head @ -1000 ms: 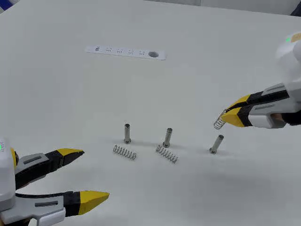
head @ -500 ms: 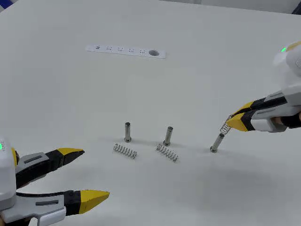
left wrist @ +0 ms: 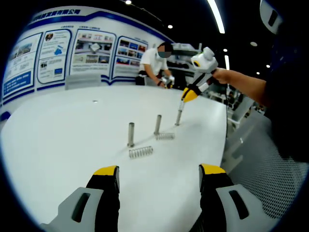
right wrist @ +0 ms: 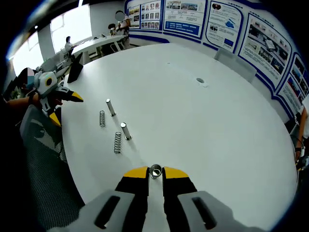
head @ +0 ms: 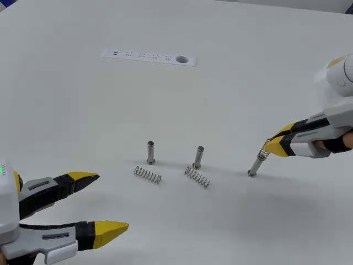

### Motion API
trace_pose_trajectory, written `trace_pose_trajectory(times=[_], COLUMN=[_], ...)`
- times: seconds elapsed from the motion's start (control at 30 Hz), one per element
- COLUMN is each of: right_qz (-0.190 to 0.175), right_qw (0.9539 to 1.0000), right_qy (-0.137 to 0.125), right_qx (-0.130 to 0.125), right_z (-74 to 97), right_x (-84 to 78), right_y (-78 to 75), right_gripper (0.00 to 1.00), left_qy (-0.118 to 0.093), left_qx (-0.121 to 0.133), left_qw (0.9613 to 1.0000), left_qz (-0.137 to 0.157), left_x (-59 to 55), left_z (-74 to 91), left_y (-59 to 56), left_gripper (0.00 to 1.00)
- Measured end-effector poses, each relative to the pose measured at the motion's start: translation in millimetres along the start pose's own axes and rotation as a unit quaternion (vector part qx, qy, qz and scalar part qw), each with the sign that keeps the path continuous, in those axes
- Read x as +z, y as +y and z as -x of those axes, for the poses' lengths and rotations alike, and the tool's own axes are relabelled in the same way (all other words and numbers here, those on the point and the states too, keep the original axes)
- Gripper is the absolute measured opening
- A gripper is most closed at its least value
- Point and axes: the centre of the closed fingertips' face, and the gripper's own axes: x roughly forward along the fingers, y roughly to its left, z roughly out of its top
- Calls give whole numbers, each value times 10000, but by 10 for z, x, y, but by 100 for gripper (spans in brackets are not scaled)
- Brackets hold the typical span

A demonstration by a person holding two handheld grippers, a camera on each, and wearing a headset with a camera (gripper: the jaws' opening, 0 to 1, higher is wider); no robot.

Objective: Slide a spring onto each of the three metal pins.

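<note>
Lowers the right hand-held gripper point(head: 268, 144) from its place of a second ago, up and to the right of the rightmost pin point(head: 255, 165), down to that pin's top. Keeps the jaws clenched on a spring point(head: 264, 154), with the spring's lower end now at the pin's tip; cannot tell how far on. Shows the spring end-on in the right gripper view, a small ring pinched between the yellow tips. Holds the left hand-held gripper point(head: 113, 201) low at the near left of the desk point(head: 231, 94), jaws spread wide, gripping nothing. Leaves the middle pin point(head: 198, 157) and the left pin point(head: 150, 153) standing upright and bare, well apart from both grippers. Has the middle loose spring point(head: 197, 177) lying flat just in front of the middle pin, and the left loose spring point(head: 147, 175) likewise before the left pin, each near its pin's foot. Far back on the desk, a white strip point(head: 148, 57) with a round hole.
</note>
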Motion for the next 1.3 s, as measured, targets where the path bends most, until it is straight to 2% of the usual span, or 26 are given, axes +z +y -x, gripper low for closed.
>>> trace_pose_trajectory(times=[0.77,1.1,1.3], right_qz=[-59,-73,-23], right_qw=[9997,9996,9998], right_qy=[236,262,189], right_qx=[12,42,8], right_z=[-321,-335,-254], right_x=[-242,-282,-224], right_y=[-47,-32,-18], right_gripper=[12,12,13], left_qy=[-1,3,2], left_qx=[15,12,7], left_qw=[10000,10000,10000], left_qz=[22,19,1], left_x=[-10,-4,12], left_z=[5,9,5], left_y=[-2,0,2], left_gripper=[68,68,68])
